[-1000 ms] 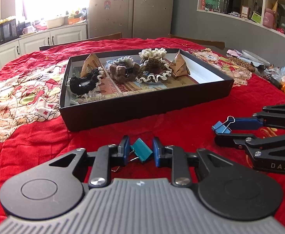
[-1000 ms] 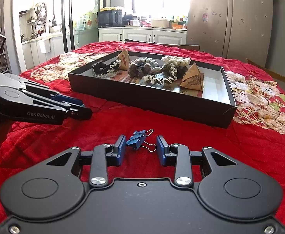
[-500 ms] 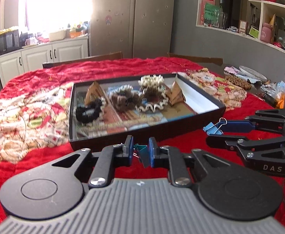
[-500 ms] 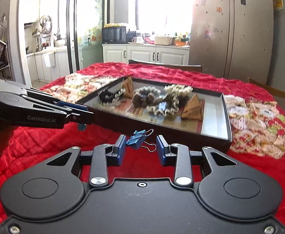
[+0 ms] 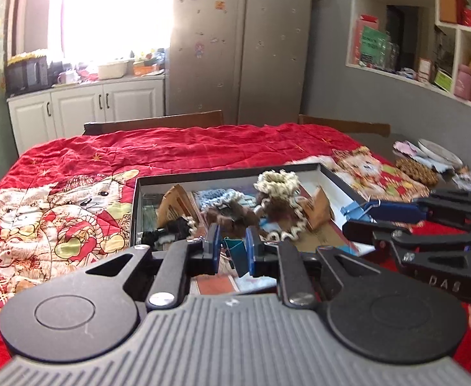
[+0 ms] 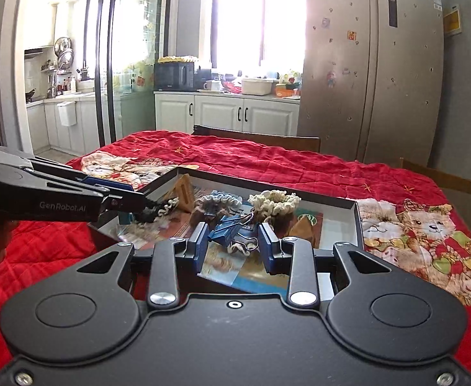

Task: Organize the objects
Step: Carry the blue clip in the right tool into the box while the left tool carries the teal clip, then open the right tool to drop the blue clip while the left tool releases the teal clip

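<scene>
My left gripper (image 5: 232,251) is shut on a teal binder clip (image 5: 237,254) and holds it above the near part of the black tray (image 5: 222,173). My right gripper (image 6: 234,241) is shut on a blue binder clip (image 6: 227,230), also above the tray (image 6: 267,186). The tray holds several crocheted scrunchies (image 6: 274,204) and folded brown paper triangles (image 6: 184,193). The right gripper with its blue clip (image 5: 354,209) shows at the right of the left wrist view. The left gripper (image 6: 119,201) shows at the left of the right wrist view.
A red quilted cloth with bear prints (image 5: 74,212) covers the table. Wooden chair backs (image 5: 158,122) stand at the far edge. Small clutter (image 5: 428,160) lies on the table's right side. Cabinets and a fridge (image 6: 374,64) stand behind.
Both grippers have lifted their clips off the red cloth and moved forward over the tray. The left jaws have closed tighter on the teal clip.
</scene>
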`<state>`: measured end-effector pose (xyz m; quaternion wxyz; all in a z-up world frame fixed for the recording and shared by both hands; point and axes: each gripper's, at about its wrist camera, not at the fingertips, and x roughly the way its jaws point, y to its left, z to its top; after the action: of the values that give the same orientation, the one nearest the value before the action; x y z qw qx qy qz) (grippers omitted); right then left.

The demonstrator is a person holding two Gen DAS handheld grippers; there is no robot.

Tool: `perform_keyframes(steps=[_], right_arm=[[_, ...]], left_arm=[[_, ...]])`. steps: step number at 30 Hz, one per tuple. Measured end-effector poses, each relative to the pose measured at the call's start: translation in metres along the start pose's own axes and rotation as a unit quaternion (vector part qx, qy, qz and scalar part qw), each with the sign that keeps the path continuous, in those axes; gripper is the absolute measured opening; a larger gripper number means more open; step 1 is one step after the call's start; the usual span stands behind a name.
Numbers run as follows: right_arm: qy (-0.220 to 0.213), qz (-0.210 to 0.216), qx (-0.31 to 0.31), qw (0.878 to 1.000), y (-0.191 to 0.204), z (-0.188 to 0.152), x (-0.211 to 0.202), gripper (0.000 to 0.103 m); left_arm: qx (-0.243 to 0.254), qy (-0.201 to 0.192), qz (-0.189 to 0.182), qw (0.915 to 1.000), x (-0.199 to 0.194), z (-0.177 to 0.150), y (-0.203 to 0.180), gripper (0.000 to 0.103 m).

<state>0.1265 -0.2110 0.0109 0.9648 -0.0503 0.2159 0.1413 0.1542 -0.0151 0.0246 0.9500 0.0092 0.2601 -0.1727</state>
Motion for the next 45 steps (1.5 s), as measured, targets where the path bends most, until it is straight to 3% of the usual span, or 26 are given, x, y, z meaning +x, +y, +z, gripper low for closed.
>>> perform_keyframes(steps=[10,22,45], right_arm=[[0.022,0.006,0.002,1.0,0.004,0.009,0.052,0.032],[0.071,0.015,0.009,0.997,0.003,-0.004,0.102,0.032],[0.112,0.02,0.019,0.993,-0.003,-0.01,0.125,0.033]], left_arm=[[-0.015,0.012,0.024,0.9995,0.035,0.009,0.009,0.019],[-0.01,0.046,0.043,0.998,0.068,-0.001,0.014,0.019],[0.015,0.071,0.06,0.9956,0.086,-0.011,0.011,0.015]])
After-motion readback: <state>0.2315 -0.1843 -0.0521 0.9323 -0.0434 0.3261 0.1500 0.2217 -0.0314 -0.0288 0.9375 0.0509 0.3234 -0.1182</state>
